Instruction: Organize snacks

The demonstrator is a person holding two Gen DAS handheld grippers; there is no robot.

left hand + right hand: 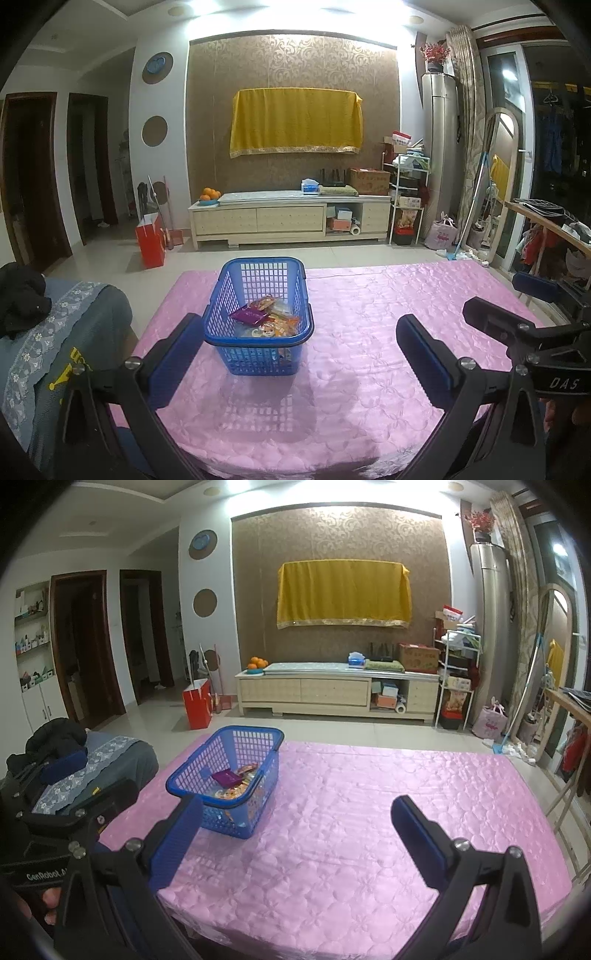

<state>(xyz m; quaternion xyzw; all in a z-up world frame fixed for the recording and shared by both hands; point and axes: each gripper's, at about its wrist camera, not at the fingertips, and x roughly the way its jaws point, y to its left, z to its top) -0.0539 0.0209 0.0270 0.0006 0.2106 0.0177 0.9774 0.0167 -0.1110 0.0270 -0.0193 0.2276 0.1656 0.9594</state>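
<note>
Pink-covered bench, bare apart from a blue basket at 12 o'clock, snacks already piled inside, apparently sorted. Left tool and right tool both spread wide, gripping nothing. Nothing in the way.
</note>
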